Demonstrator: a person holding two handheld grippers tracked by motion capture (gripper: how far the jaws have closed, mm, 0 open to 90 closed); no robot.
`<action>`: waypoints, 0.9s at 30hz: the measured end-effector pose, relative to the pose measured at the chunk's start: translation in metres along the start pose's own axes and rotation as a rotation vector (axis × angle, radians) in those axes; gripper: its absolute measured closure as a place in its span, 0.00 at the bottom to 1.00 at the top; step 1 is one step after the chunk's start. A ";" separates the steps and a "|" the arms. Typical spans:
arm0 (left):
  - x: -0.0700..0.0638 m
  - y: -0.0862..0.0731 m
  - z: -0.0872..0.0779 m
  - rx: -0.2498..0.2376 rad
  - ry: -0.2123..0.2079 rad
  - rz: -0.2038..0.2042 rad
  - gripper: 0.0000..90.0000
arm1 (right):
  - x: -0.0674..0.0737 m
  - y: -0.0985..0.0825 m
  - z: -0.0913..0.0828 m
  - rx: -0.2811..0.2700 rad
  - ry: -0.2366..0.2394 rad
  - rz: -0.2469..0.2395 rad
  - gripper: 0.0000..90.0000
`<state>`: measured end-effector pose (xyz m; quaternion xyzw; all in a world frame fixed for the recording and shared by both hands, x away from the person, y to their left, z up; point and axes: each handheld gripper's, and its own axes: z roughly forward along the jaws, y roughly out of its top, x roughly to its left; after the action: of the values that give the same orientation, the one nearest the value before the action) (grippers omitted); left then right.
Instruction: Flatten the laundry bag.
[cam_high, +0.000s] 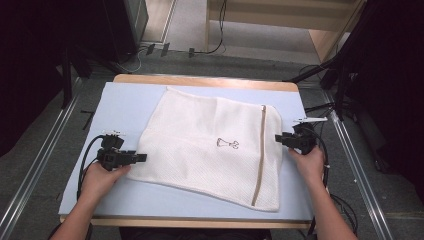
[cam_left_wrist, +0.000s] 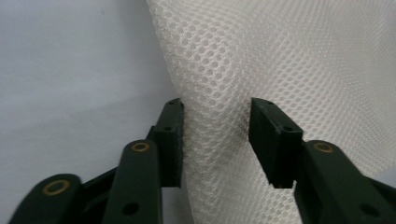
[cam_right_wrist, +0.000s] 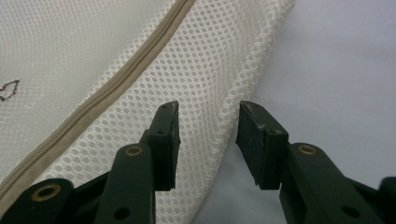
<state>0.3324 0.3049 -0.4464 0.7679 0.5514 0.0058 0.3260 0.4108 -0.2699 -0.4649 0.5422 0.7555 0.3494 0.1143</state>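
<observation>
A white mesh laundry bag (cam_high: 210, 145) lies flat on the pale blue table cover (cam_high: 125, 107), with a beige zipper (cam_high: 261, 155) running along its right side and a small dark motif (cam_high: 228, 144) at its middle. My left gripper (cam_high: 142, 157) is at the bag's left edge, and in the left gripper view it (cam_left_wrist: 215, 140) stands open with the mesh (cam_left_wrist: 289, 60) edge between the jaws. My right gripper (cam_high: 278, 138) is at the bag's right edge. In the right gripper view it (cam_right_wrist: 208, 140) is open astride the mesh (cam_right_wrist: 205, 70) hem, near the zipper (cam_right_wrist: 116, 79).
The table (cam_high: 205, 80) has a wooden rim at the back and front. Metal rails (cam_high: 40, 150) run along both sides on the floor. Cables (cam_high: 85, 160) trail from each gripper. A stand with dark legs (cam_high: 340, 75) is at the right rear.
</observation>
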 end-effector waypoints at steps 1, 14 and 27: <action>0.000 0.001 0.001 -0.002 -0.005 0.000 0.69 | 0.000 -0.001 0.003 0.006 0.006 -0.002 0.68; 0.015 0.021 -0.002 -0.019 -0.013 -0.003 0.94 | 0.005 -0.002 0.008 0.024 0.052 -0.033 0.96; 0.065 0.061 -0.001 -0.113 0.042 -0.070 0.94 | 0.039 -0.006 0.012 0.034 0.094 -0.106 0.96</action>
<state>0.4090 0.3497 -0.4372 0.7284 0.5832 0.0418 0.3572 0.3974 -0.2308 -0.4696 0.4862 0.7935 0.3553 0.0879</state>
